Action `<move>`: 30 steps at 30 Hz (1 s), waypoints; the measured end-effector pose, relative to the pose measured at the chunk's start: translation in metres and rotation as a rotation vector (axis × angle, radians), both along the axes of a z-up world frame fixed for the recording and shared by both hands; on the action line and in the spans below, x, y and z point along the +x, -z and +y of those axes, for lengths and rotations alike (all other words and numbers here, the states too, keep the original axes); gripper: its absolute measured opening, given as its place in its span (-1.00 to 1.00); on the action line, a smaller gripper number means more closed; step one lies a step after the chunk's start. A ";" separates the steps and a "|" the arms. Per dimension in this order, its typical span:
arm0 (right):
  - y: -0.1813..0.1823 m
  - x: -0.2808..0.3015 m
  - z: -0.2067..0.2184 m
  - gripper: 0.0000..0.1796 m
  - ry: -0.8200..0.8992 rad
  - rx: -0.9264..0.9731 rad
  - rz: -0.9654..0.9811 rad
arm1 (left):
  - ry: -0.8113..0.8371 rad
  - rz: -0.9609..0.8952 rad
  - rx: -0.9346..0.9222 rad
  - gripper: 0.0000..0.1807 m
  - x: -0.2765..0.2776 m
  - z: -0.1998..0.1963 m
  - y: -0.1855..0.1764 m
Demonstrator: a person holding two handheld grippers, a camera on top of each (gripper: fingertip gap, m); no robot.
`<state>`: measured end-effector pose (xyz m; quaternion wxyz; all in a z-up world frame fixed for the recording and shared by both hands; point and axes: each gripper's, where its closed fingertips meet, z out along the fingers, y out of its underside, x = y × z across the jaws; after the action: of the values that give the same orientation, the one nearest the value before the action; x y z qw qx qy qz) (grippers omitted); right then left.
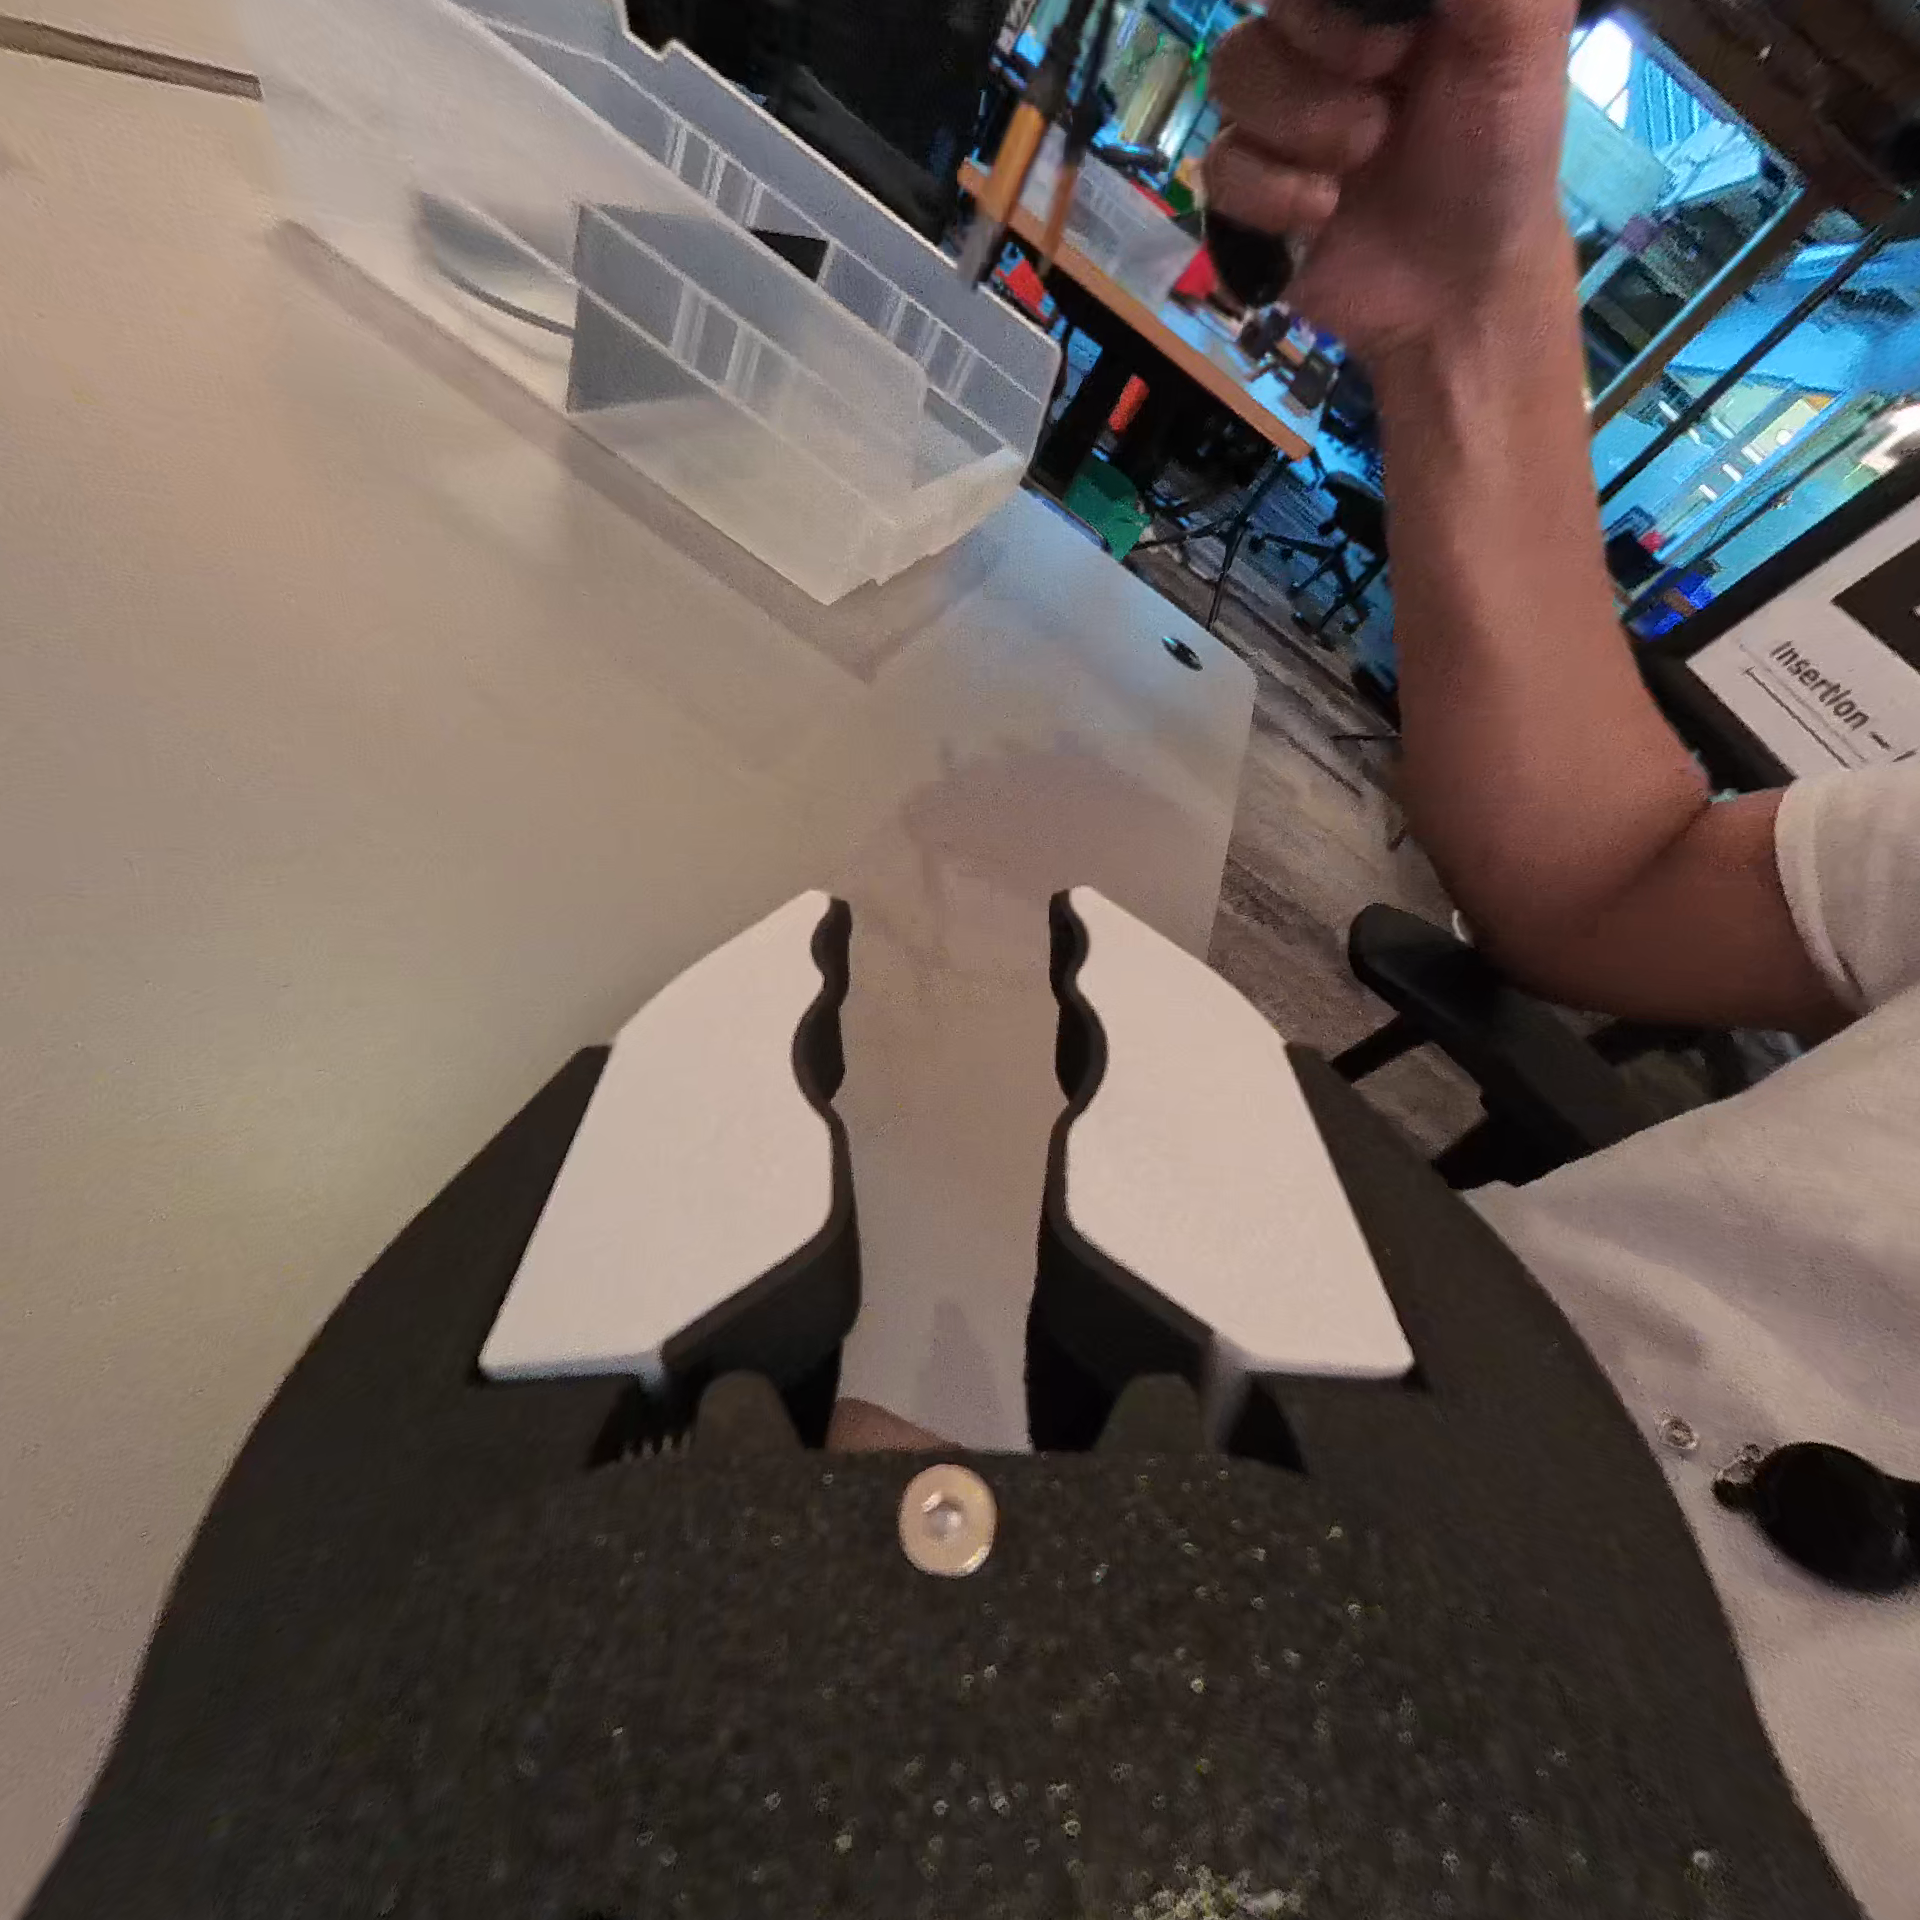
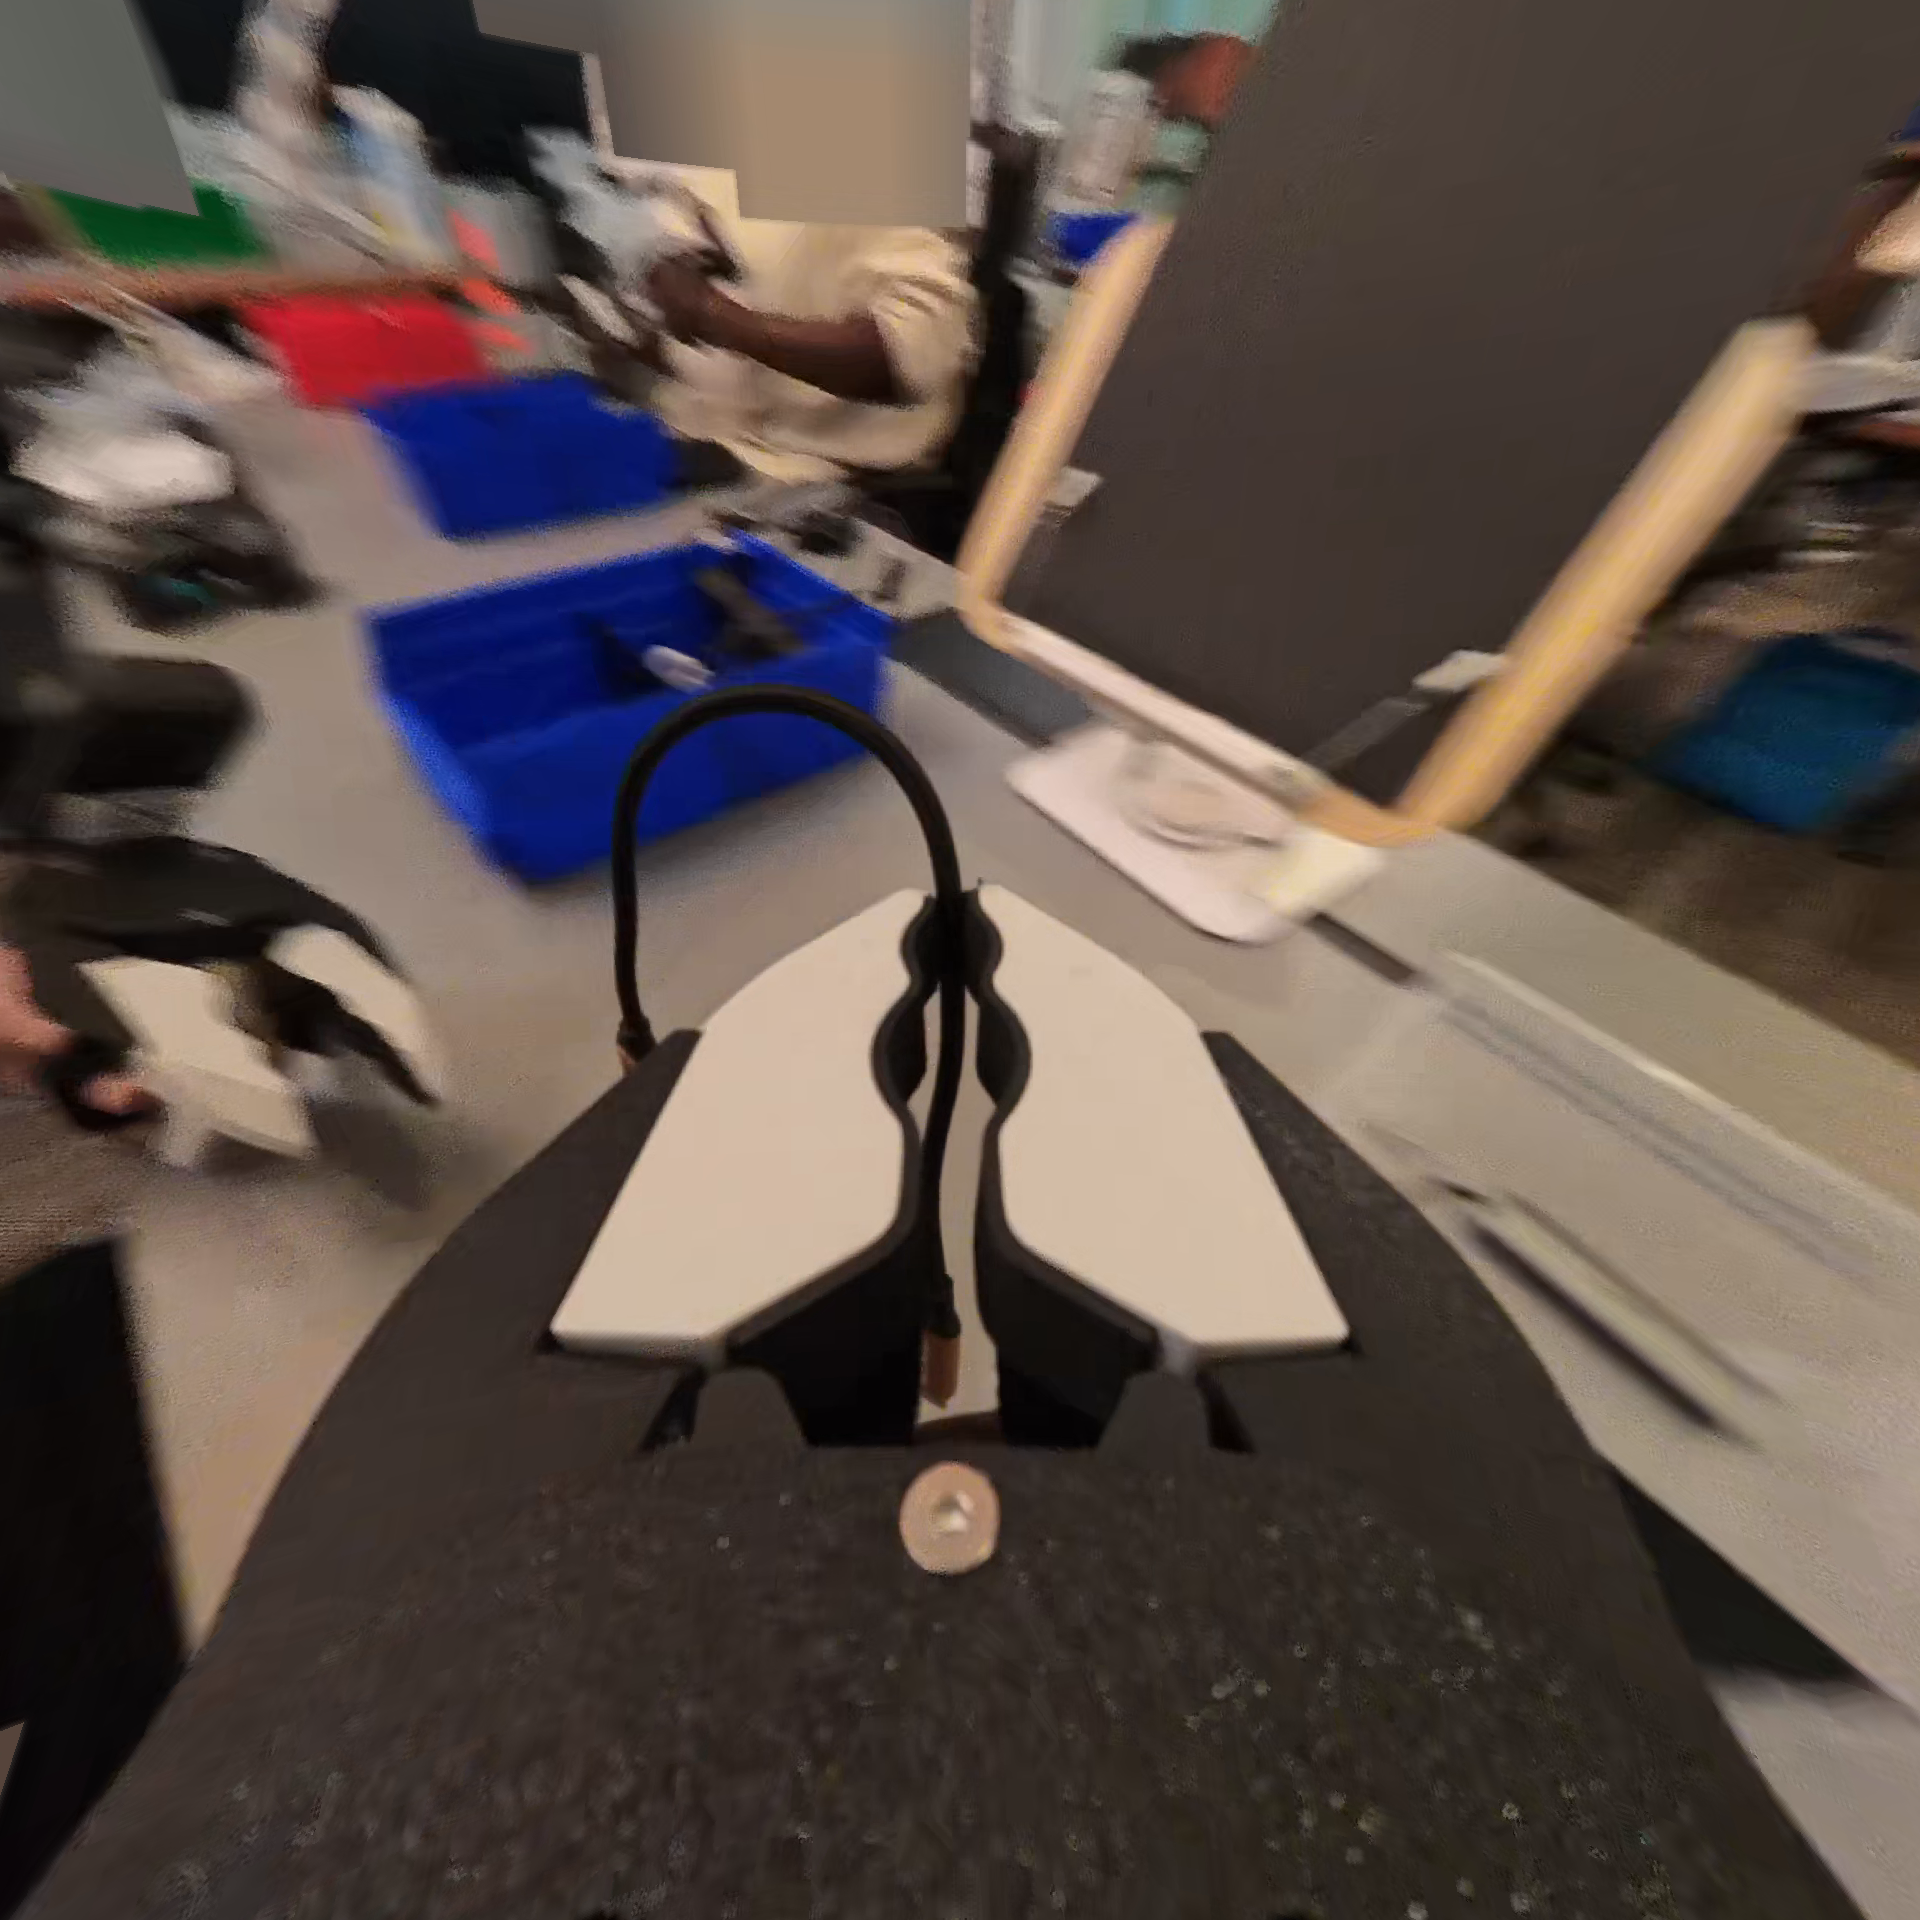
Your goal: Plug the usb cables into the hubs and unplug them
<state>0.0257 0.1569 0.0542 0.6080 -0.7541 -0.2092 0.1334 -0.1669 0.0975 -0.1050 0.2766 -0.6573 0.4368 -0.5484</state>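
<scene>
Pinching a short black USB cable (image 2: 940, 1039) lengthwise, the right gripper (image 2: 948, 914) holds it looped forward; left gripper (image 1: 948, 914) fingers gape empty above the tabletop (image 1: 312, 727); no hub visible.

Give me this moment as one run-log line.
left gripper: open, empty, above white table | right gripper: shut on black cable, cable loops forward | hub: not visible
</scene>
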 end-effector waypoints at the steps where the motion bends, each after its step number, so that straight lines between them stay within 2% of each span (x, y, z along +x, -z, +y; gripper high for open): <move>1: -0.003 0.028 -0.004 -0.96 0.080 -0.011 -0.096 | -0.003 0.001 -0.017 -0.62 -0.001 0.002 0.001; 4: 0.011 0.112 -0.009 -0.96 0.343 -0.081 -0.472 | -0.022 0.004 -0.043 -0.66 0.000 0.005 0.002; 6: 0.041 0.151 -0.012 -0.96 0.412 -0.225 -0.732 | 0.001 0.014 -0.037 -0.66 0.001 0.000 0.003; 7: 0.059 0.159 -0.010 -0.96 0.389 -0.289 -0.799 | 0.005 0.020 -0.021 -0.66 0.001 -0.002 0.004; 13: 0.178 0.156 0.015 -0.96 0.134 -0.665 -0.832 | 0.012 0.059 0.056 -0.66 0.005 -0.009 0.009; 15: 0.205 0.147 0.020 -0.96 0.059 -0.739 -0.764 | 0.009 0.059 0.059 -0.67 0.004 -0.009 0.008; 17: 0.219 0.153 0.027 -0.91 0.089 -0.779 -0.739 | -0.007 0.067 0.077 -0.67 0.002 -0.006 0.009; 18: 0.220 0.160 0.029 -0.78 0.128 -0.794 -0.734 | -0.014 0.075 0.085 -0.67 0.001 -0.004 0.010; 20: 0.211 0.166 0.028 -0.68 0.185 -0.786 -0.675 | -0.026 0.085 0.088 -0.67 -0.002 -0.001 0.013; 23: 0.171 0.160 0.019 -0.67 0.248 -0.650 -0.571 | -0.053 0.087 0.091 -0.67 -0.007 0.006 0.013; 25: 0.135 0.144 0.010 -0.66 0.314 -0.493 -0.467 | -0.077 0.098 0.107 -0.67 -0.009 0.012 0.014; 27: 0.109 0.097 -0.003 -0.68 0.287 -0.331 -0.242 | -0.094 0.102 0.129 -0.67 -0.010 0.016 0.014; 30: 0.109 -0.008 -0.042 -0.70 0.054 -0.211 0.142 | -0.084 0.044 0.148 -0.60 -0.010 0.016 0.004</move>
<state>0.0179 0.1147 -0.0550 0.5419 -0.8080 -0.1300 0.1912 -0.1764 0.1131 -0.1086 0.3377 -0.6647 0.4542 -0.4877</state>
